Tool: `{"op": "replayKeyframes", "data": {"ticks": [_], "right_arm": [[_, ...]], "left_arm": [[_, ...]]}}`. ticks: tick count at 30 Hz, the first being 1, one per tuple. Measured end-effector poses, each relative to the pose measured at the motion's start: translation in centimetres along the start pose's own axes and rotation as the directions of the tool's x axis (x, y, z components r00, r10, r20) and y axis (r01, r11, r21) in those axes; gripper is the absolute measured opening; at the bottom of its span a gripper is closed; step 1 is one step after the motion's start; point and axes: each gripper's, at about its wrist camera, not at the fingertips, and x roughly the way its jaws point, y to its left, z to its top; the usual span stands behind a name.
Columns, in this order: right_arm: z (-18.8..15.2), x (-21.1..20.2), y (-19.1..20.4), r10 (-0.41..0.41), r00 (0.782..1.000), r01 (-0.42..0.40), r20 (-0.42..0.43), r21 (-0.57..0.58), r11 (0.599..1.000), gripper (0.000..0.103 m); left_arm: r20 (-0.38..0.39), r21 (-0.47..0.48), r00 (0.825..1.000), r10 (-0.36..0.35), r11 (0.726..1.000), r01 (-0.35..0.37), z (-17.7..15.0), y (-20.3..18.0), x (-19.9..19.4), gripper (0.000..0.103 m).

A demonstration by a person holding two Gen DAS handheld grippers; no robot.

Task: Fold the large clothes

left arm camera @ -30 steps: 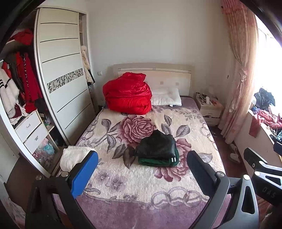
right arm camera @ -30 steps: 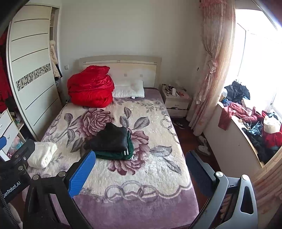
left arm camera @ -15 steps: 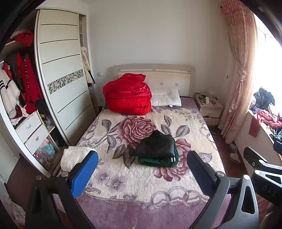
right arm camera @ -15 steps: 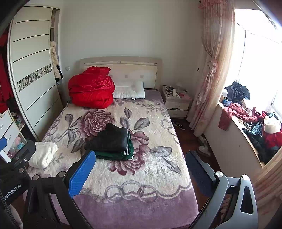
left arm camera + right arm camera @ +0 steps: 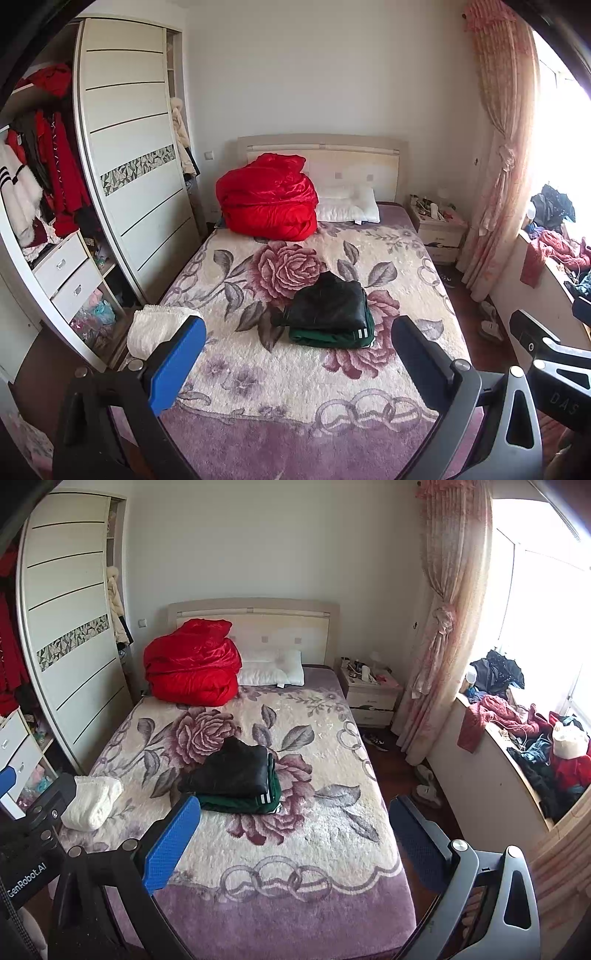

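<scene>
A folded black garment (image 5: 328,304) lies on a folded green garment (image 5: 332,336) in the middle of the bed; the stack also shows in the right wrist view (image 5: 232,771). A folded white fluffy garment (image 5: 155,326) lies at the bed's left edge, also in the right wrist view (image 5: 92,803). My left gripper (image 5: 299,360) is open and empty, held above the foot of the bed. My right gripper (image 5: 295,836) is open and empty, beside it to the right. Both are well short of the clothes.
The bed (image 5: 303,398) has a floral blanket. A red quilt (image 5: 267,197) and a white pillow (image 5: 349,208) lie at the headboard. A wardrobe (image 5: 129,147) stands left, a nightstand (image 5: 371,694) and a clothes-covered window ledge (image 5: 524,738) right.
Both views have shifted very slightly; the grippers stay open and the clothes have not moved.
</scene>
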Motion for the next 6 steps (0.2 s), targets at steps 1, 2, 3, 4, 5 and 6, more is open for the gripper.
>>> {"op": "replayKeyframes", "data": {"ticks": [1,2,3,4,5,6], "right_arm": [[-0.14,-0.10,0.09,0.001,1.000,-0.001,-0.001,-0.001,1.000,0.103],[-0.36,-0.29,0.12,0.001,1.000,-0.001,-0.001,0.000,1.000,0.103],[-0.55,-0.45,0.21,0.002,1.000,-0.002,-0.002,0.000,1.000,0.103],[-0.72,-0.60,0.30,0.003,1.000,-0.003,-0.001,0.000,1.000,0.103],[-0.89,-0.77,0.38,0.002,1.000,-0.002,-0.001,0.001,1.000,0.103],[-0.95,-0.83,0.33,0.004,1.000,-0.004,-0.001,0.002,1.000,0.103]], "left_arm": [[0.001,0.001,1.000,0.004,1.000,-0.004,-0.03,0.05,-0.05,0.103],[0.006,0.000,1.000,0.004,1.000,-0.004,0.00,0.11,-0.23,0.102],[0.010,0.001,1.000,0.005,1.000,-0.005,0.06,0.06,-0.33,0.102],[0.012,0.001,1.000,0.008,1.000,-0.008,0.08,0.05,-0.45,0.102],[0.014,0.000,1.000,0.009,1.000,-0.009,0.10,0.11,-0.57,0.102],[0.014,-0.003,1.000,0.007,1.000,-0.007,0.17,0.16,-0.60,0.102]]}}
